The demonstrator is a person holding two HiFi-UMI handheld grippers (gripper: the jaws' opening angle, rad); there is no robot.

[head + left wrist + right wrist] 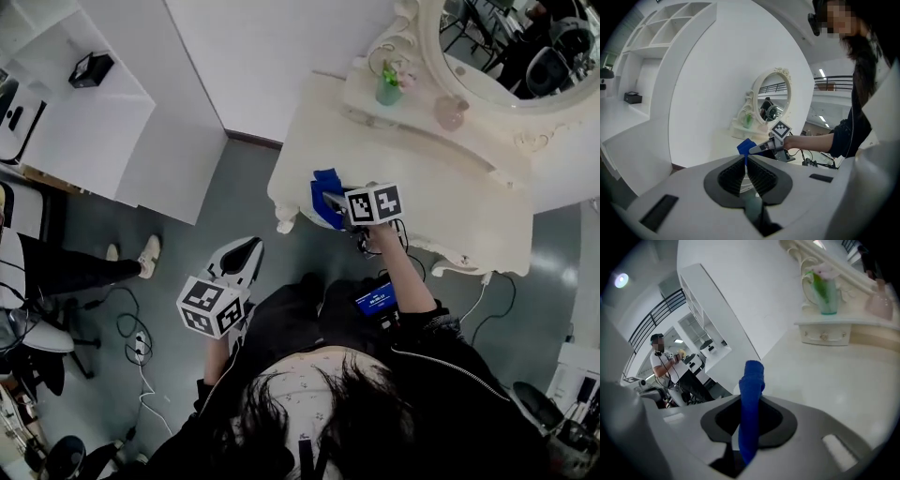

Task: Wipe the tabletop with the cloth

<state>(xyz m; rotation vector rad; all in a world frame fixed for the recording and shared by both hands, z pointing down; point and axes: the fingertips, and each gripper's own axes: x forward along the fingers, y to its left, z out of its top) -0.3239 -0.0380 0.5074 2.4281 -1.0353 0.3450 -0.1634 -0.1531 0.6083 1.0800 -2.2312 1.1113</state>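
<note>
The blue cloth (751, 394) is pinched between the jaws of the right gripper (332, 201), at the near left corner of the cream table (450, 192). The left gripper (242, 257) hangs over the grey floor (239, 202), clear of the table, its jaws together on nothing.

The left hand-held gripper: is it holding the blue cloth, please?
No, the left hand-held gripper is empty; the right hand-held gripper grips the blue cloth.

Head view looks steeply down; both gripper views face the dressing table (450, 192), right one nearer.
</note>
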